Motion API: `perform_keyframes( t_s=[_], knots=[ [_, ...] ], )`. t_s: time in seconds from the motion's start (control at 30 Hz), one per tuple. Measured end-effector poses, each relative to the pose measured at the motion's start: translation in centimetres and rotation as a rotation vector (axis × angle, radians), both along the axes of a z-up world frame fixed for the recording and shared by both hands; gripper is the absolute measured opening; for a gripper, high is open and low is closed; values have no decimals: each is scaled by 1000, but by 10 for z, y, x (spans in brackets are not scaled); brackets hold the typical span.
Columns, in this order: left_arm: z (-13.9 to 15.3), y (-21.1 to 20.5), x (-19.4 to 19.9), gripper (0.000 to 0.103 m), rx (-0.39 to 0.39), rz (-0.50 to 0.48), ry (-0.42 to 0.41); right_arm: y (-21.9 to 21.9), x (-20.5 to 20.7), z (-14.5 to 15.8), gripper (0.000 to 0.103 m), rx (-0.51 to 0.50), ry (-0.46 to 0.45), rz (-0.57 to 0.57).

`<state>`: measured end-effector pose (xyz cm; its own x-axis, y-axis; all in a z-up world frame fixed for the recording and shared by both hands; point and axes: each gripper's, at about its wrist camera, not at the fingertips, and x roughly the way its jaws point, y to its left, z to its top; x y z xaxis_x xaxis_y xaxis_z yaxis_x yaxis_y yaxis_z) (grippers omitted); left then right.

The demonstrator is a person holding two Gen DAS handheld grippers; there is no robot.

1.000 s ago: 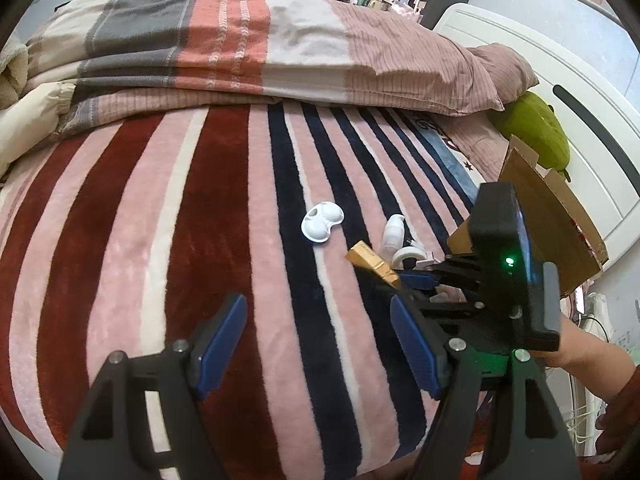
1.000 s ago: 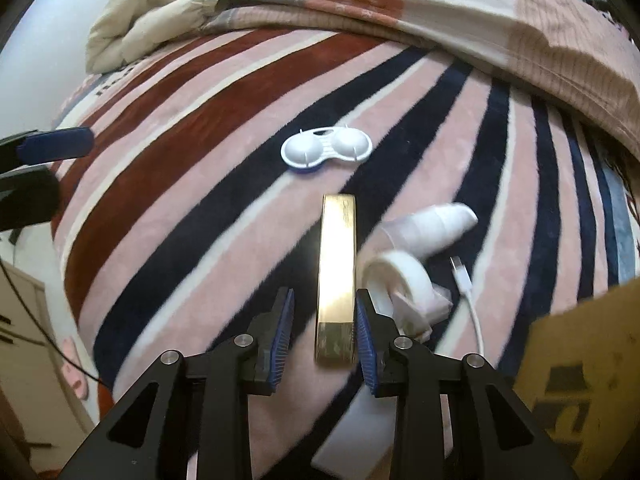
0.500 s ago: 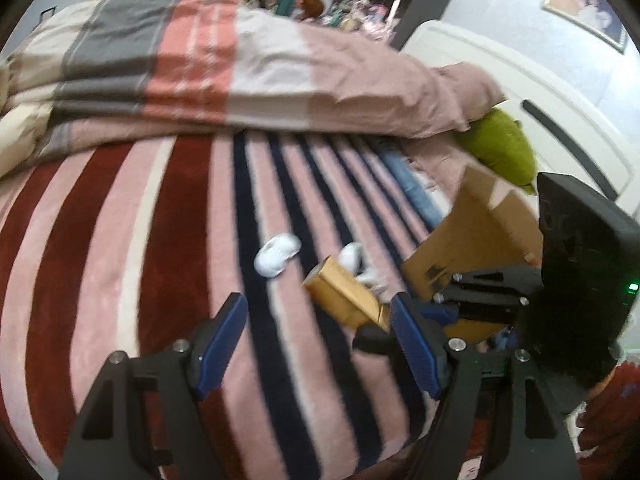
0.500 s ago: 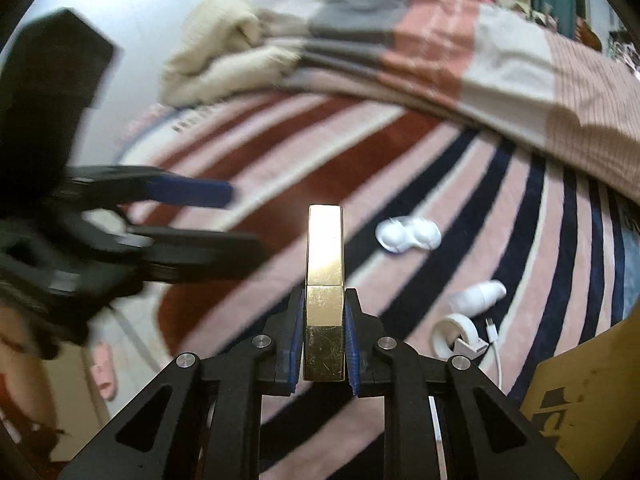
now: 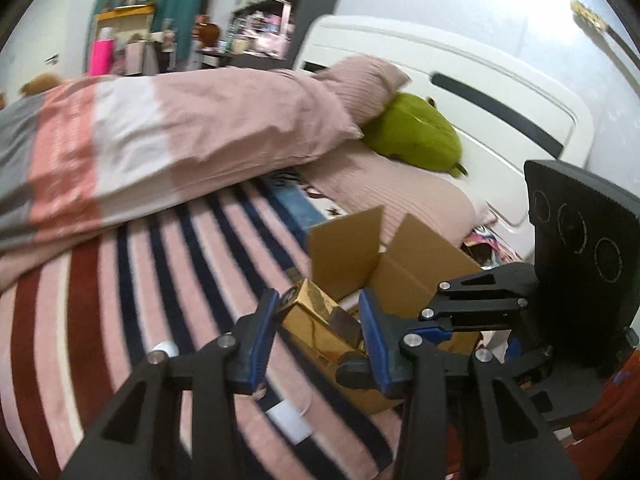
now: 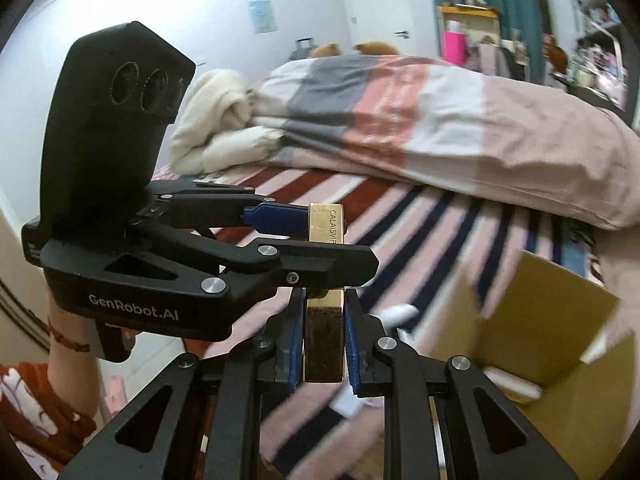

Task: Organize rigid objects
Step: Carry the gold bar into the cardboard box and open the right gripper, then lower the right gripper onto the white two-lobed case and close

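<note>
My right gripper [image 6: 322, 338] is shut on the near end of a long gold box [image 6: 324, 332] and holds it in the air above the bed. My left gripper [image 5: 318, 334] is open, its blue pads on either side of the gold box's [image 5: 316, 326] far end without clamping it. In the right wrist view the left gripper [image 6: 304, 240] comes in from the left across the box. An open cardboard box [image 6: 532, 320] stands on the bed to the right; it also shows in the left wrist view [image 5: 392, 264].
A striped blanket [image 5: 120, 292] covers the bed, with a folded duvet [image 6: 420, 128] behind. A white bottle [image 6: 398, 312] and a white charger [image 5: 290, 426] lie on the blanket. A green plush [image 5: 416, 136] rests by the white headboard [image 5: 480, 88].
My right gripper has lifted the gold box off the blanket and carried it towards the cardboard box. My left gripper has swung right and closed in around the gold box's far end.
</note>
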<state>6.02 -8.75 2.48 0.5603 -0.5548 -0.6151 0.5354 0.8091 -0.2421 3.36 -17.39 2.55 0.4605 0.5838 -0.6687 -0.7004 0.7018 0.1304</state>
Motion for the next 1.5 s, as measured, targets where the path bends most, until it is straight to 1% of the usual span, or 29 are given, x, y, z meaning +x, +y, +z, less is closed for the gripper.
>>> perform_keyframes(
  t_s=[0.13,0.3,0.4,0.5,0.53,0.57,0.6,0.63,0.67,0.73,0.8,0.87,0.93,1.03,1.1,1.13,1.17,1.2,1.23,1.37,1.43,1.5],
  knots=[
    [-4,-51,17,38,56,-86,49,-39,13,4,13,-22,38,-77],
    [-19,-93,33,38,130,-148,133,-76,25,-3,13,-67,104,-156],
    [-29,-104,38,38,169,-162,174,-88,34,-15,13,-94,164,-185],
    [-35,-109,38,38,216,-148,184,-92,36,-27,14,-114,199,-189],
    [-36,-110,38,41,226,-143,188,-93,37,-30,14,-121,213,-191],
    [-37,-109,39,48,225,-140,191,-94,37,-33,14,-128,220,-199],
    [-36,-108,39,52,218,-136,191,-94,37,-33,14,-128,220,-199],
    [-34,-105,38,59,206,-129,187,-95,39,-33,14,-131,219,-201],
    [-31,-101,38,62,197,-121,179,-95,38,-33,14,-132,217,-202],
    [-24,-93,36,63,188,-100,158,-95,38,-33,15,-132,216,-202],
    [-14,-81,31,65,183,-73,126,-92,35,-31,19,-132,210,-200],
    [-5,-65,26,68,170,-47,97,-89,30,-26,22,-127,187,-195],
    [2,-49,21,69,158,-18,73,-83,24,-19,22,-113,154,-186],
    [11,-19,10,70,155,49,36,-64,15,-5,22,-84,99,-138],
    [13,1,3,71,157,88,17,-46,7,1,26,-65,80,-96],
    [12,13,-1,71,158,115,10,-37,4,2,27,-61,75,-76],
    [11,26,-4,71,159,142,5,-12,-2,3,28,-62,64,-28],
    [9,35,-5,71,159,163,4,-12,-2,3,28,-62,64,-28],
    [6,47,-7,71,160,189,4,-2,-2,2,28,-65,61,-11],
    [-16,90,-14,71,156,278,30,43,-6,-14,29,-79,84,68],
    [-31,111,-18,71,151,313,49,70,-3,-29,33,-93,111,95],
    [-44,130,-23,71,147,343,69,87,6,-47,44,-102,132,96]
  ],
)
